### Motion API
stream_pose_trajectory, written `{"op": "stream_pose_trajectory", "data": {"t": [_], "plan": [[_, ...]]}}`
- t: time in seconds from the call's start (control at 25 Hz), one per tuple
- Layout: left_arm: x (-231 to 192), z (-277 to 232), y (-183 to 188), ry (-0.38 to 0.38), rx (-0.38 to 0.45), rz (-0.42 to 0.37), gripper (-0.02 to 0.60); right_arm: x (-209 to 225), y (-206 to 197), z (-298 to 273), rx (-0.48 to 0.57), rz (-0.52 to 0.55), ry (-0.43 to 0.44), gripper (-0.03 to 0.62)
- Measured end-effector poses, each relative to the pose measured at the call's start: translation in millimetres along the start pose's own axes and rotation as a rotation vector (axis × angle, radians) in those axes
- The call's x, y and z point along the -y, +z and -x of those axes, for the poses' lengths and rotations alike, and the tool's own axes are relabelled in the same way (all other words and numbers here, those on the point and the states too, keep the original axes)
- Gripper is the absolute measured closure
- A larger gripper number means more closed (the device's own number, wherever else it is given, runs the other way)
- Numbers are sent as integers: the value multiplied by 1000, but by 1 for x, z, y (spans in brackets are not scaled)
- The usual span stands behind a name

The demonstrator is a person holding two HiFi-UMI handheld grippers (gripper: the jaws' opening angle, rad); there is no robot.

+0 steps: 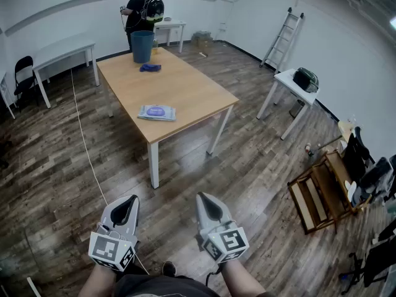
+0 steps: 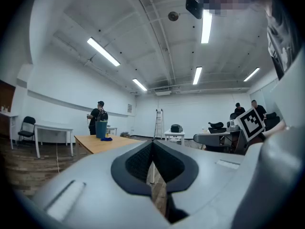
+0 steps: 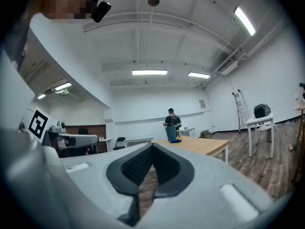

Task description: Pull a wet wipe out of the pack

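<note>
Nearest, the left hand-held gripper (image 1: 127, 206) and the right hand-held gripper (image 1: 207, 204) point level, side by side, each with its jaws pressed together on nothing. They hang over the wooden floor (image 1: 247, 178), well short of the desk (image 1: 185, 85), likely a ready pose since the reach has not begun. The wet wipe pack (image 1: 157, 112) lies flat at the desk's near end, purple flap upward, which suits a pull from above. Its long axis runs across the desk, roughly along the near edge. A blue bin (image 1: 142, 46) and a blue cloth (image 1: 150, 67) sit at the desk's far end, with a person (image 1: 143, 8) beyond.
</note>
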State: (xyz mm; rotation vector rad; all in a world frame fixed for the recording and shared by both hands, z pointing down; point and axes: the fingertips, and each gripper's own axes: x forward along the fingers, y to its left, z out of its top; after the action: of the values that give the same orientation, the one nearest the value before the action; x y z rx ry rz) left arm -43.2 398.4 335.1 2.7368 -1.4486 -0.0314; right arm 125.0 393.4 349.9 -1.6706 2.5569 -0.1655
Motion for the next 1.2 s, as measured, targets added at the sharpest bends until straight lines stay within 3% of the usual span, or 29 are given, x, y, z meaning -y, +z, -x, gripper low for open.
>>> {"op": "stream_pose_trajectory", "data": {"t": [0.68, 0.96, 1.2], "plan": [[-6, -2, -14, 21, -23, 67, 563, 3, -28, 2, -76, -4, -27, 605], [-12, -7, -7, 44, 7, 81, 563, 23, -32, 9, -49, -57, -63, 603], [1, -8, -13, 22, 7, 106, 563, 33, -36, 21, -33, -30, -69, 603]]}}
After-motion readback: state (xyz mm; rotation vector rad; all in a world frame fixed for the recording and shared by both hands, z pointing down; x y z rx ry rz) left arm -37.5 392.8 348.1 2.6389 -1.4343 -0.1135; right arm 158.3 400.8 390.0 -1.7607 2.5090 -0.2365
